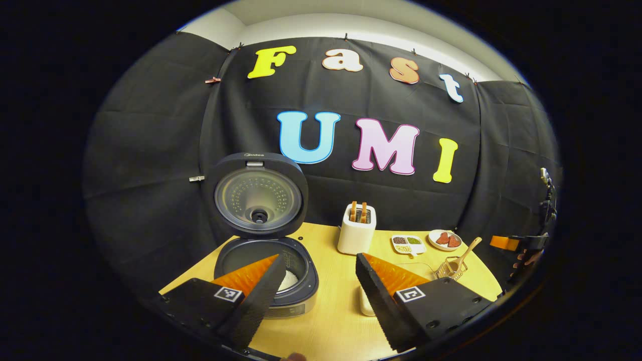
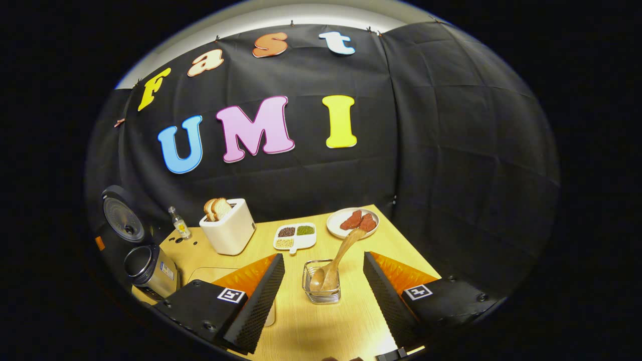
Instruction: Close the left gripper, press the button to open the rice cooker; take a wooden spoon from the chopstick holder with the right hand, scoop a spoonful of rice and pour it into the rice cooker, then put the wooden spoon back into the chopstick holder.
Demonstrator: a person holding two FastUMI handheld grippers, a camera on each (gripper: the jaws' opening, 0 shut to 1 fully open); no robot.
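Observation:
The rice cooker (image 1: 281,281) stands at the table's left with its lid (image 1: 258,200) raised upright, and white rice shows in the pot. My left gripper (image 1: 317,260) hangs open just right of the pot, holding nothing. The wooden spoon (image 2: 341,255) stands bowl-down in the clear glass chopstick holder (image 2: 322,291), its handle leaning up to the right. My right gripper (image 2: 323,258) is open, with the holder between and just ahead of its fingers, which do not touch it. From the left gripper view the holder (image 1: 450,269) and spoon (image 1: 467,252) sit at the table's right.
A white toaster (image 2: 228,230) with bread, a small bottle (image 2: 179,223), a divided dish of grains (image 2: 295,235) and a plate of red pieces (image 2: 352,222) line the back of the table. A white container (image 1: 365,303) sits behind my left gripper's right finger. A hand (image 1: 526,258) shows at the right edge.

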